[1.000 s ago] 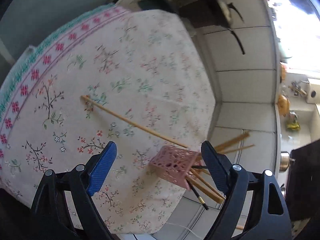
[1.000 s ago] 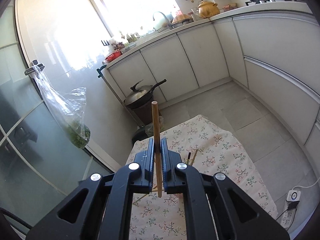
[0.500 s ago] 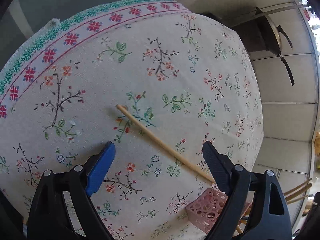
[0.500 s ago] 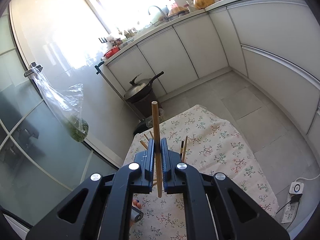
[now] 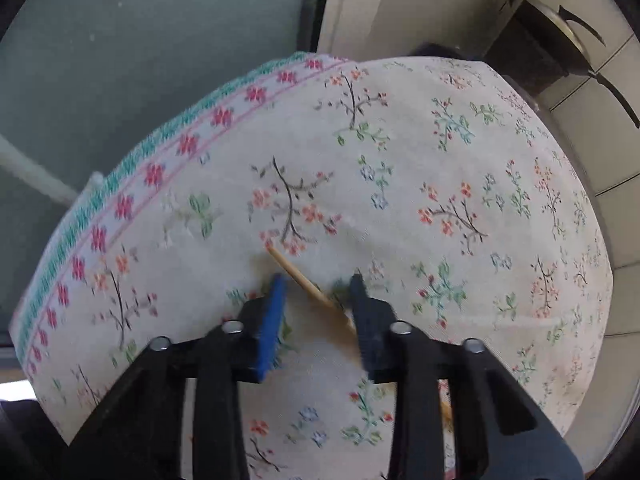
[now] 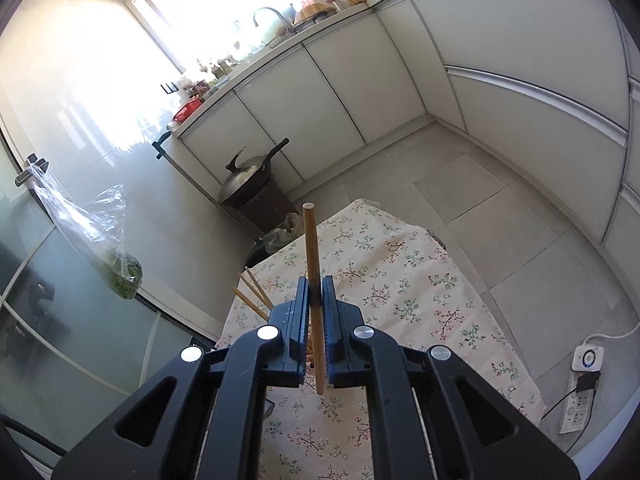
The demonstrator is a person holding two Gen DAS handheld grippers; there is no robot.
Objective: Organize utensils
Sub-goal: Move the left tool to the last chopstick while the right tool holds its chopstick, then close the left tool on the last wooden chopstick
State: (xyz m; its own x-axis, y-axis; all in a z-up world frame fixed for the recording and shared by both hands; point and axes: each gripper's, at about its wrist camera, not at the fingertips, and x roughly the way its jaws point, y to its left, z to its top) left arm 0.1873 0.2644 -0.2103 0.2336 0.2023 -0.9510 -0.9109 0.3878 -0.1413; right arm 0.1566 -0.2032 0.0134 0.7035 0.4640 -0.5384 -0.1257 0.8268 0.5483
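Wooden chopstick (image 5: pixel 308 283) is lying on the floral tabletop (image 5: pixel 460 168), sitting between the narrowed, not yet gripping left tongs (image 5: pixel 316 296). Right tongs (image 6: pixel 316 312) are clamping a second chopstick (image 6: pixel 311 256) upright above the tabletop, more chopsticks (image 6: pixel 250 292) poking up just beside. Left should likely center on the shaft, pressing low before squeezing.

Left wrist view: looks steeply down along the left claw (image 5: pixel 318 280), very close above the table (image 5: pixel 460 168), facing its bordered edge. Right wrist view: raised well above the same table (image 6: pixel 400 280), looking along the right claw (image 6: pixel 316 292) toward the wok (image 6: pixel 250 176) beyond. Both views share table and wok (image 5: pixel 568 36).
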